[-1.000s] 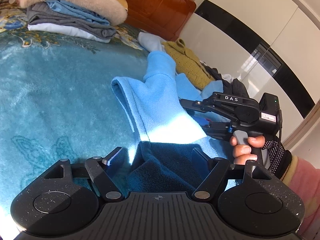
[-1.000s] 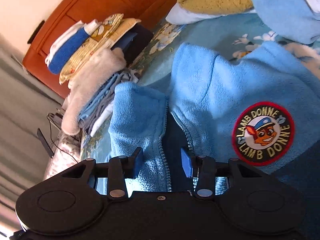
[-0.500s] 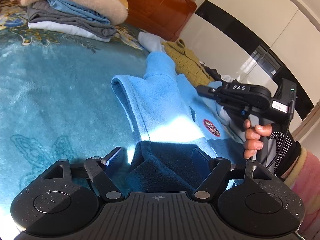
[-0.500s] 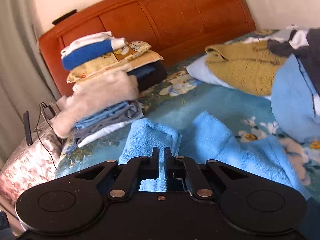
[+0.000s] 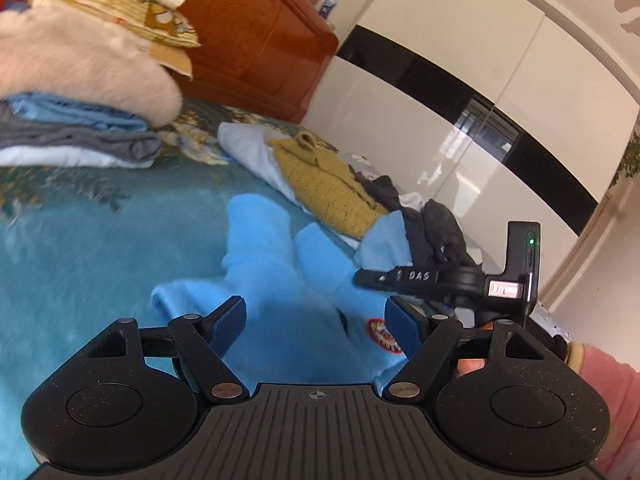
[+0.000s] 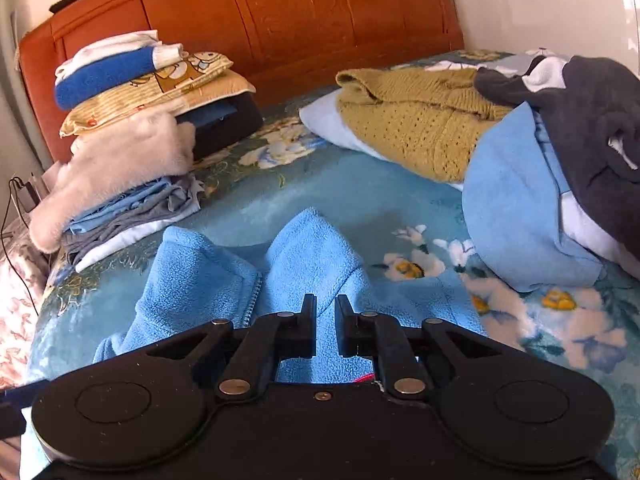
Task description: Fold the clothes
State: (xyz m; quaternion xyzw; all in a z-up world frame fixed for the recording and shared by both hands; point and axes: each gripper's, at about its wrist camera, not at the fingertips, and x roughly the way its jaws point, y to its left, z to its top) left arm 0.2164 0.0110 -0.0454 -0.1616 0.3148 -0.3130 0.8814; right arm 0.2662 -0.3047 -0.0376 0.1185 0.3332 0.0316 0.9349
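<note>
**Fleece on bed, mid-fold**

Blue fleece (image 6: 320,264) is spread on the bed (image 6: 360,196), zip open. Soft, light, limp; best gripped at hem or collar edge. Right gripper (image 6: 326,320) is nearly closed; a grip on fleece can't be confirmed. Left gripper (image 5: 316,322) is held wide apart above it. "DAS" is read on the right gripper; badge (image 5: 382,332) text is blurred.

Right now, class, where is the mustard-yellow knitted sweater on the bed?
In the right wrist view the yellow knitted sweater lies upper right, near the wooden headboard, on a pale blue garment, beside the dark grey clothing.
</note>
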